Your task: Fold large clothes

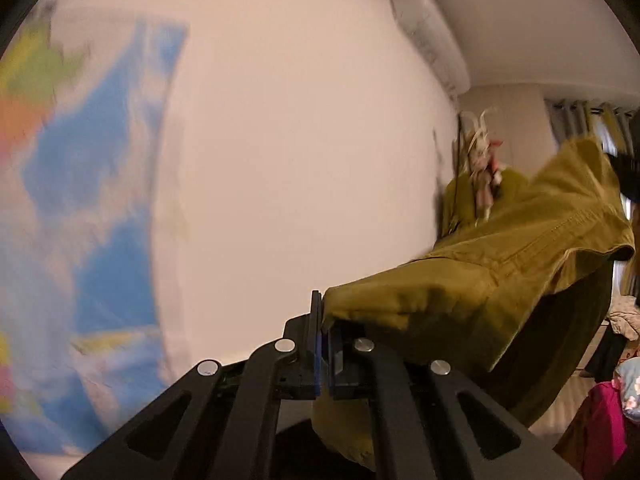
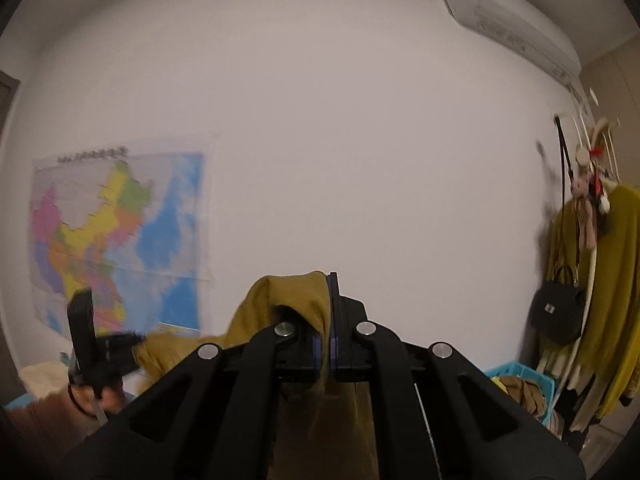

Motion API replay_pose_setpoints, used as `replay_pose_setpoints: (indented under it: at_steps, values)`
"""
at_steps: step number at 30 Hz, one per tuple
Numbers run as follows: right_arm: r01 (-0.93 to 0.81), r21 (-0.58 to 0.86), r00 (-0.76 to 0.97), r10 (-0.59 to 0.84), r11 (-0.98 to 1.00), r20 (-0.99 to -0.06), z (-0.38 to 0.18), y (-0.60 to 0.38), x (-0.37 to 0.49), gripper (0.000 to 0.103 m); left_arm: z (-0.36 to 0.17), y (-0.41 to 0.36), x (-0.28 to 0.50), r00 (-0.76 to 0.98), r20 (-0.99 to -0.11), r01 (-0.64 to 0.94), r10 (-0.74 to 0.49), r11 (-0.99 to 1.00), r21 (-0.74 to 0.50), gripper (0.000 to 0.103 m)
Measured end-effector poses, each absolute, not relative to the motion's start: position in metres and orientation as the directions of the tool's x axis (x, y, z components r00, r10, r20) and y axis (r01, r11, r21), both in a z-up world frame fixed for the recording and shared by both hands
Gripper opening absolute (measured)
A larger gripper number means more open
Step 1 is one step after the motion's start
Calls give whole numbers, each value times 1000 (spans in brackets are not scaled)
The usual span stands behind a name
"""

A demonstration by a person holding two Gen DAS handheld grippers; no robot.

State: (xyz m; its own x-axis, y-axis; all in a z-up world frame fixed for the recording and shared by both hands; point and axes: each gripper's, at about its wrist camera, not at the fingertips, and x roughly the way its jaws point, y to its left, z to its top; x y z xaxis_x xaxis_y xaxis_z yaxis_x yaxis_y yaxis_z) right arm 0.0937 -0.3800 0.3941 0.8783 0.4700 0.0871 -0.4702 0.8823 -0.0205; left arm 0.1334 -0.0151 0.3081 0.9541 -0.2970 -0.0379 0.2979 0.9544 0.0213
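Note:
An olive-green garment [image 1: 500,272] is lifted in the air in front of a white wall. My left gripper [image 1: 323,320] is shut on one edge of it, and the cloth stretches off to the right and hangs below the jaws. In the right wrist view my right gripper [image 2: 329,304] is shut on another bunched edge of the same garment [image 2: 288,292], which drapes down between the arms and runs left. There the other gripper [image 2: 104,348] shows at the lower left, held in a person's hand [image 2: 92,396].
A coloured map [image 2: 116,240] hangs on the wall at left. An air conditioner [image 2: 508,12] sits high at right. A coat rack [image 2: 592,240] holds a yellow garment, a black bag [image 2: 556,308] and a plush toy. A blue basket [image 2: 520,380] of clothes stands below.

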Motion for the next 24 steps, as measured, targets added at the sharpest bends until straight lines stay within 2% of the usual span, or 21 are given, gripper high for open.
replay_pose_setpoints:
  at_steps: [2, 7, 11, 15, 20, 24]
  values:
    - [-498, -75, 855, 503, 864, 124, 400, -376, 56, 3, 326, -6, 91, 968, 2, 251, -252, 965, 78, 0]
    - [-612, -128, 761, 625, 781, 174, 409, -368, -20, 3, 366, 12, -37, 980, 103, 159, -169, 982, 98, 1]
    - [-713, -123, 668, 722, 691, 180, 408, -366, -63, 3, 392, 35, -136, 979, 192, 49, -72, 992, 118, 1]
    - [-805, -107, 563, 809, 583, 170, 396, -358, -89, 3, 403, 31, -219, 971, 220, -130, 88, 974, 185, 1]
    - [-886, -28, 459, 884, 463, 92, 365, -321, -58, 4, 388, 27, -239, 949, 142, -310, 280, 907, 284, 1]
    - [-901, 166, 387, 915, 401, -112, 304, -250, 35, 4, 342, 74, -185, 938, -92, -302, 335, 918, 259, 1]
